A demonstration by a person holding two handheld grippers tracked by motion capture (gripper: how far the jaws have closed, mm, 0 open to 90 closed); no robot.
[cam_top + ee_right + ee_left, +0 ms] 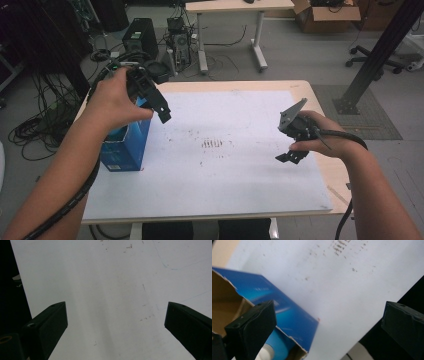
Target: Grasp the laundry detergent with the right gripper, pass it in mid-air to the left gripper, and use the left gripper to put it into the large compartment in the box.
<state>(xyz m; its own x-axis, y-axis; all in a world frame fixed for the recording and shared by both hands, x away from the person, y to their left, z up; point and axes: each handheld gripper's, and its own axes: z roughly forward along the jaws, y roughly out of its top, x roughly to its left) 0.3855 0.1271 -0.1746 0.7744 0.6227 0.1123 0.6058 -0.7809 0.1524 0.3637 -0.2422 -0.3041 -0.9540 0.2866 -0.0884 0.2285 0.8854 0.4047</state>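
A blue cardboard box (pixel 125 147) stands open-topped at the left edge of the white sheet (pixel 225 180). In the left gripper view the blue box (pixel 289 315) lies below the jaws, with a blue and white object (pixel 275 345) inside it. My left gripper (pixel 162 114) hangs in the air just above and to the right of the box; the left gripper (pixel 329 315) is open with nothing between its jaws. My right gripper (pixel 290 157) hovers over the right side of the sheet. The right gripper (pixel 116 315) is open and empty, with bare white sheet below it.
The sheet covers a light wooden table (pixel 327 170) and bears faint dark marks (pixel 212 144) at its middle. Beyond the table are a computer tower (pixel 140 35), floor cables (pixel 35 130), a second table (pixel 235 7), a cardboard box (pixel 325 15) and a black post (pixel 380 52).
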